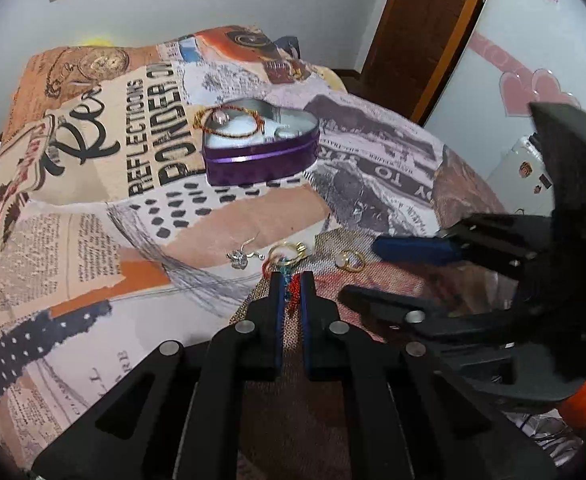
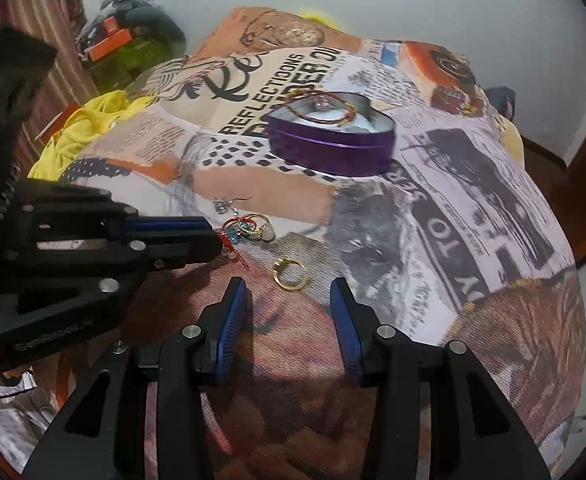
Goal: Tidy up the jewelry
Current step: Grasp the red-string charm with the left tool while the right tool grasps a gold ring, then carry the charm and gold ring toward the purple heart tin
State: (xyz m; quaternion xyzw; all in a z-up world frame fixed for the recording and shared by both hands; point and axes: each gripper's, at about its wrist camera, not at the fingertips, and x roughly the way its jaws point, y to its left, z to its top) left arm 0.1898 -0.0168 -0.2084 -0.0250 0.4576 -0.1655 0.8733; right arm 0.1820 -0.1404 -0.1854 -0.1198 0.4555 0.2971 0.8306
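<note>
The left gripper (image 1: 291, 280) has its fingers clenched on a red beaded cord (image 1: 293, 294) lying on the collage-print bedspread (image 1: 93, 208). The right gripper (image 2: 289, 286) hovers with fingers released, a gold ring (image 2: 291, 276) just ahead of them. Farther back stands an open purple heart-shaped tin (image 1: 261, 154) holding a red-and-gold bracelet (image 1: 229, 120); 1 silver earring (image 1: 239, 258) lies near the cord.

Open printed bedcover (image 2: 473, 208) lies between the purple heart tin (image 2: 333, 148) and the near jewellery. The left gripper (image 2: 217, 242) blocks the red bracelet's (image 2: 233, 236) left side; the gold ring (image 2: 291, 276) lies clear, just beyond the right gripper (image 2: 289, 288).
</note>
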